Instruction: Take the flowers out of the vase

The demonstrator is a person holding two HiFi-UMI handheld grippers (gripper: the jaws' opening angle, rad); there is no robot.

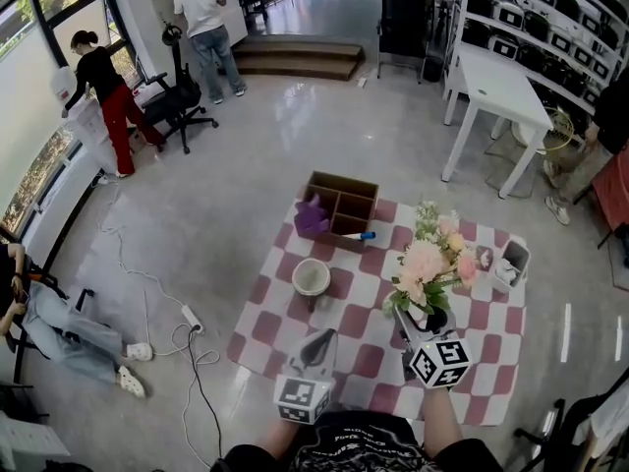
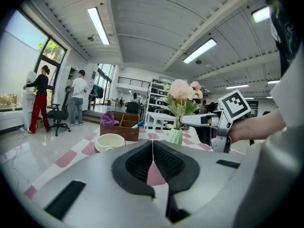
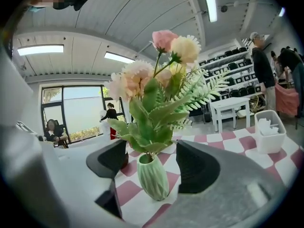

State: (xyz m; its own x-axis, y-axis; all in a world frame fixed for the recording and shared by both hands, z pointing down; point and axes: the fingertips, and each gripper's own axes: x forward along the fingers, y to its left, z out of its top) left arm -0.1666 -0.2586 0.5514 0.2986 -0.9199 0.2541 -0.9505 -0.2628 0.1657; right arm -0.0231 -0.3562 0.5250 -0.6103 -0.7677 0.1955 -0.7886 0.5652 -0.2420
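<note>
Right tongs (image 3: 152, 161) are standing open either side of the green vase (image 3: 153, 177), touching nothing. Fake flowers (image 3: 156, 80) sitting in it are looking light and soft-headed, likely wanting a hold low on the bunched stems. Left tongs (image 2: 152, 158) are hanging shut and empty over the checked desk (image 1: 491, 362).

- The flowers (image 3: 156, 80) are a mixed bunch: pale pink, cream and peach round blooms, broad green leaves lower down and feathery fern sprigs spreading to one side.
- Their stems all go down into the mouth of the vase, so the bunch is still in it and stands upright.
- The vase (image 3: 153, 177) is small, pale green and ribbed, narrower at the neck.
- It stands upright on a pink-and-white checked cloth (image 1: 364, 362), on the right part of it.
</note>
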